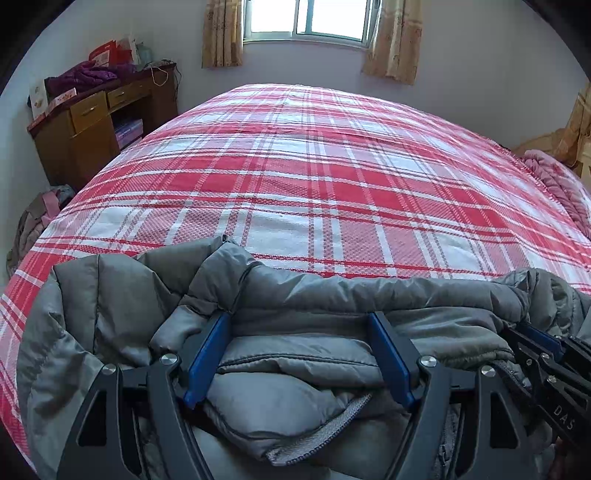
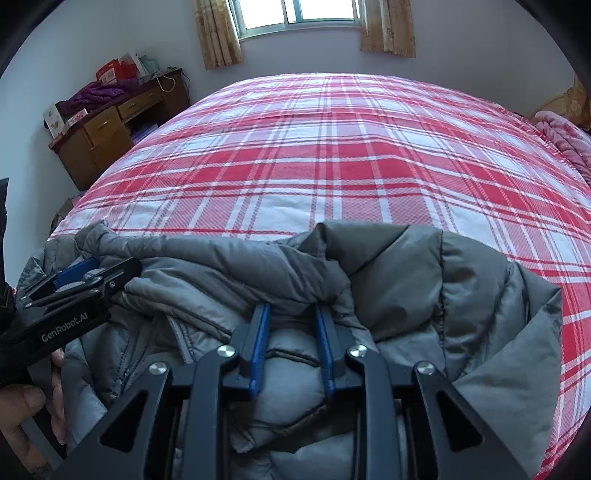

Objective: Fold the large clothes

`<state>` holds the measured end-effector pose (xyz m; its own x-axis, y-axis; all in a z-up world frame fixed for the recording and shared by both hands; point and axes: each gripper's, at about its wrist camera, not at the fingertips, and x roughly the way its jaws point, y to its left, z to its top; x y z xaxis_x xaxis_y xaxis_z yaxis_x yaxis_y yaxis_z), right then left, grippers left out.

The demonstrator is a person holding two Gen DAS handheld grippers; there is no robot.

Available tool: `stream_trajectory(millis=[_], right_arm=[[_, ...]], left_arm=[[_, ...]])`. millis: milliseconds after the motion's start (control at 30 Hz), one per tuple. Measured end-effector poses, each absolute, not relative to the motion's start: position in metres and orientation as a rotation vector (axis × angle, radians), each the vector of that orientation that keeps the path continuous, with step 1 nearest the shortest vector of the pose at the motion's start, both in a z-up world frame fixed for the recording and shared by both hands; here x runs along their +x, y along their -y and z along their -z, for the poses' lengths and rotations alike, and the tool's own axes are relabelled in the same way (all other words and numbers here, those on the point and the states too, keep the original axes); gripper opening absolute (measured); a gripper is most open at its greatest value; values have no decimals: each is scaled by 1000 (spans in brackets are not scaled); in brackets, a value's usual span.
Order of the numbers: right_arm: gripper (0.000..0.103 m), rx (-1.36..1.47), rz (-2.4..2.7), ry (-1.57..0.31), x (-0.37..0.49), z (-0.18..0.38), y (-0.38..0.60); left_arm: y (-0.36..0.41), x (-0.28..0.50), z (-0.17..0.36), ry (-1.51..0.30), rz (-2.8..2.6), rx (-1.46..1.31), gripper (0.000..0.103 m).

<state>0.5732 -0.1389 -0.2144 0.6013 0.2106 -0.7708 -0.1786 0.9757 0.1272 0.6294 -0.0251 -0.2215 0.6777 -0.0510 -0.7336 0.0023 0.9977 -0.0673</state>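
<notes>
While a grey puffer jacket [image 1: 303, 354] lies bunched at the near edge of the bed [image 1: 314, 177], spread with a red and white plaid sheet, the left gripper [image 1: 301, 328] rests on it with its blue-padded jaws wide apart, folds of padding lying between them. Just to its right, the right gripper [image 2: 291, 314] has its jaws closer together, with a ridge of the jacket's fabric between them; whether they pinch it I cannot tell. A wooden desk [image 1: 92, 125] stands by the far wall, under a curtained window [image 1: 306, 18].
</notes>
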Motion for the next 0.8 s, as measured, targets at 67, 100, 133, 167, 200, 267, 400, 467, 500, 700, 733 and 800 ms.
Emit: stream_trajectory(millis=[67, 100, 133, 167, 200, 267, 400, 467, 500, 700, 733, 800], right_arm=[[28, 33, -221, -898, 573, 215, 138], [28, 34, -220, -899, 573, 215, 139], [27, 33, -220, -899, 574, 215, 139], [27, 30, -218, -900, 574, 215, 138], [27, 27, -217, -900, 574, 215, 138], [27, 27, -216, -900, 574, 216, 138], [27, 27, -216, -900, 575, 216, 138], [27, 26, -216, -900, 575, 216, 138], [27, 24, -215, -901, 575, 216, 138], [27, 23, -214, -903, 575, 216, 138], [27, 23, -214, -902, 575, 216, 138], [27, 25, -214, -902, 576, 217, 138]], left_arm=[[27, 630, 222, -829, 26, -53, 76], [27, 631, 223, -830, 25, -50, 76], [27, 630, 223, -829, 25, -51, 76], [27, 630, 223, -829, 26, -53, 76], [27, 630, 223, -829, 26, -53, 76], [27, 630, 223, -829, 26, -52, 76], [27, 630, 223, -830, 26, -52, 76], [28, 630, 223, -830, 24, -49, 76], [28, 630, 224, -830, 23, -47, 76], [28, 630, 223, -830, 24, -48, 76], [29, 630, 224, -830, 24, -47, 76], [29, 630, 224, -830, 24, -46, 76]])
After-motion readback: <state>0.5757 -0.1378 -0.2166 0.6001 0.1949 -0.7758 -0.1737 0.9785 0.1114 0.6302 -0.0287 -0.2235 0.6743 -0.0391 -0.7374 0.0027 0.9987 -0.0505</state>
